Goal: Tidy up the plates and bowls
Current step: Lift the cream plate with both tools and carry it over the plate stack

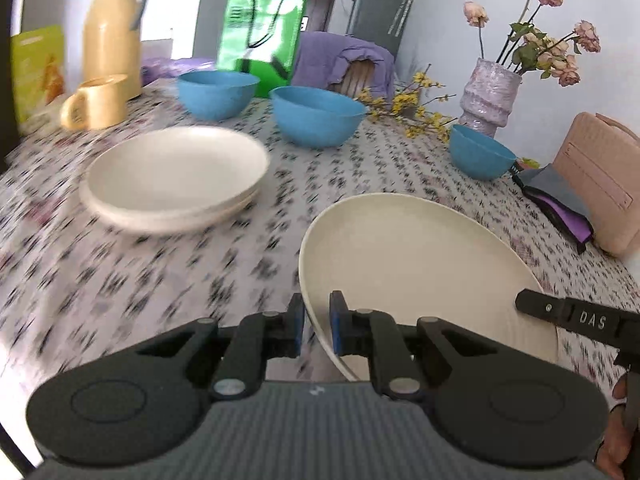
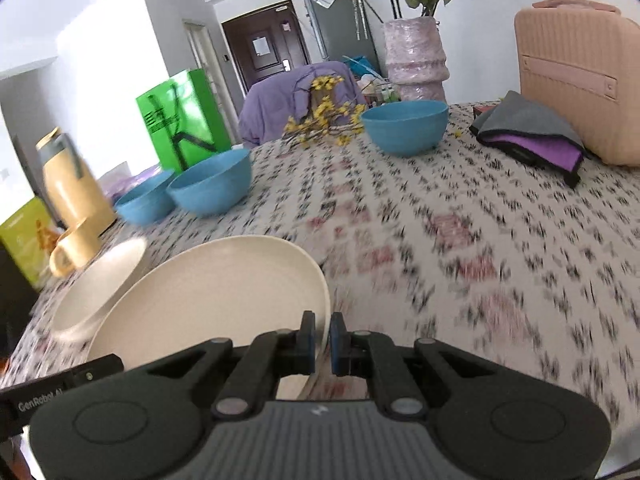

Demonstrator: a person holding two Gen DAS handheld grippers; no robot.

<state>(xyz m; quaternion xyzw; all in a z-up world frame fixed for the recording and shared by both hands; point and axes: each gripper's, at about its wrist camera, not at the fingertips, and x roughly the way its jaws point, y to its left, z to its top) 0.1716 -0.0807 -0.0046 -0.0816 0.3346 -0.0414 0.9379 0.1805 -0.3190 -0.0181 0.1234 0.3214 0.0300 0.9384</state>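
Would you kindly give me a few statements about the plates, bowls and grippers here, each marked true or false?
1. Both grippers clamp the rim of the same cream plate. True: left gripper, right gripper.
2. Four blue bowls stand on the table. False: three show, and one blue bowl stands apart near the vase.
3. A stack of cream plates lies on the table. True.
4. The yellow mug sits inside a bowl. False: it stands on the table beside the yellow thermos.

Black linkage claw point(image 1: 316, 330) with blue pads, silver pivot screws; ribbed, seemingly grey housing.
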